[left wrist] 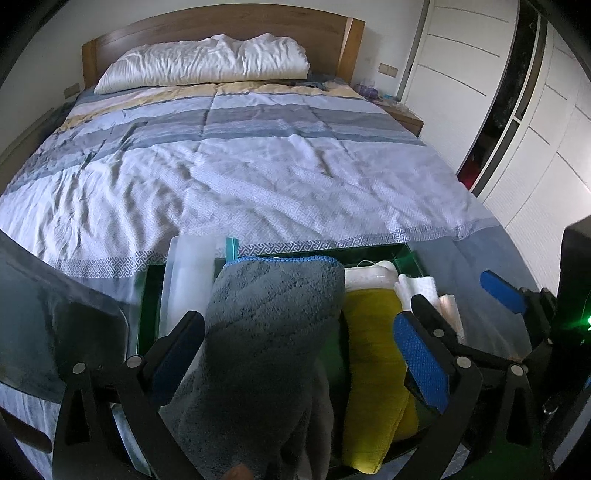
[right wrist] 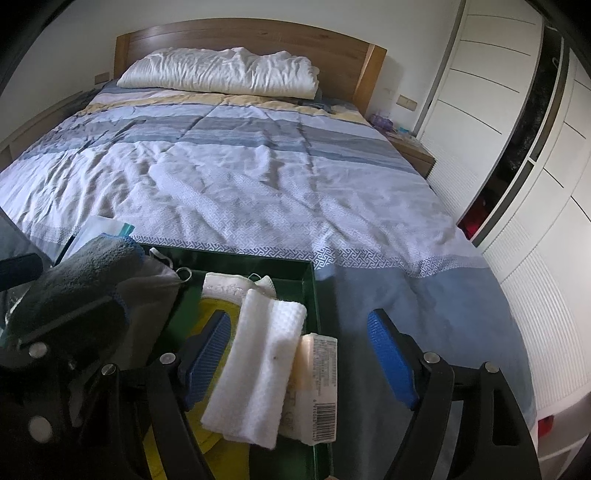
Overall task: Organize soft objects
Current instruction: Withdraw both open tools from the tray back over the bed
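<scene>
Between the spread fingers of the left gripper (left wrist: 299,354) stands a grey microfibre towel (left wrist: 273,332), bulging up out of a green tray (left wrist: 406,254) at the foot of the bed (left wrist: 258,177). The blue pads sit wide of the cloth on the right side, and on the left the pad lies just beside it; whether it touches I cannot tell, so I judge this gripper apart, not clamped. The towel's long axis runs away from the camera, in line with the fingers, so a plain closing would catch it across its narrow width.

The right gripper (right wrist: 299,362) is likewise spread wide, hovering over the tray's right end. Between its pads lies a white waffle-weave cloth (right wrist: 258,365), folded, its length also running fore and aft, with a labelled packet (right wrist: 317,387) pressed against its right edge. A yellow cloth (left wrist: 373,369) lies under and left of the white one, between it and the grey towel.

Beyond the tray, a clear plastic sleeve (left wrist: 188,280) leans at its left end. Further out are the striped bedspread, a white pillow (left wrist: 207,62) against the wooden headboard (left wrist: 221,26), and the white wardrobe (left wrist: 498,122).

The left hand is nearer the grey towel, the right nearer the white cloth.
</scene>
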`<state>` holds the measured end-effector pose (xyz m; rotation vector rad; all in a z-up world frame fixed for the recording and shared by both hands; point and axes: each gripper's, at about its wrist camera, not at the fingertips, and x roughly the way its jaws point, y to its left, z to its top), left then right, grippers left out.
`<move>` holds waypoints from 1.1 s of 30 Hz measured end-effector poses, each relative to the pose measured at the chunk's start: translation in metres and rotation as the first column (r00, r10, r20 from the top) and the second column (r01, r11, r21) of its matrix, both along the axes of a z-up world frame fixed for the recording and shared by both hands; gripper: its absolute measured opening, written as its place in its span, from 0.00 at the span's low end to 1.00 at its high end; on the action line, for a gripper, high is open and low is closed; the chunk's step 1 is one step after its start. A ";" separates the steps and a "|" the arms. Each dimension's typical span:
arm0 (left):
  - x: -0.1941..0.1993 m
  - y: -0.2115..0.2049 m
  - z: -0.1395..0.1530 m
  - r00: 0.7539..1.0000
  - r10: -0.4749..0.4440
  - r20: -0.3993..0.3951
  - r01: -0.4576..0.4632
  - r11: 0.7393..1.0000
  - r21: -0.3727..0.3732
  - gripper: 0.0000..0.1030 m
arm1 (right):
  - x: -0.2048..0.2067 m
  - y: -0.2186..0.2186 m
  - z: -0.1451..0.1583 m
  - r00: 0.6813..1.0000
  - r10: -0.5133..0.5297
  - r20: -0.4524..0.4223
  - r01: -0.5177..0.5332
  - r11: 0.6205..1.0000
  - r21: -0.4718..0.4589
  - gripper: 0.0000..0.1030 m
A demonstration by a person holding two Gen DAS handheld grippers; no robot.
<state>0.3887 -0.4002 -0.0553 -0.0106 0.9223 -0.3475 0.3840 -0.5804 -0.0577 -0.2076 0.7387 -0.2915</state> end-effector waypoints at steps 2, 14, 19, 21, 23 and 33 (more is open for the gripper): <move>0.000 0.001 0.002 1.000 0.003 0.001 -0.003 1.000 -0.008 0.97 | 0.000 0.000 0.000 1.000 -0.002 0.000 0.002 1.000 0.002 0.75; -0.010 0.006 0.027 0.999 -0.030 0.042 0.032 0.998 -0.054 0.97 | -0.014 0.002 0.010 1.000 -0.018 0.012 0.018 1.000 -0.005 0.79; -0.012 0.010 0.037 0.998 -0.047 0.049 0.052 0.994 -0.095 0.98 | -0.023 0.005 0.017 0.999 -0.026 0.024 0.026 1.000 -0.002 0.81; -0.014 0.011 0.040 0.997 -0.053 0.054 0.058 0.993 -0.098 0.98 | -0.026 0.008 0.019 0.999 -0.027 0.027 0.027 1.000 -0.003 0.81; -0.017 0.013 0.042 0.997 -0.051 0.058 0.057 0.994 -0.094 0.98 | -0.028 0.010 0.021 0.999 -0.024 0.029 0.024 1.000 -0.003 0.81; -0.050 0.029 0.055 0.997 -0.044 0.066 0.051 0.993 -0.107 0.98 | -0.057 0.019 0.027 0.999 -0.037 0.025 0.038 0.999 -0.005 0.81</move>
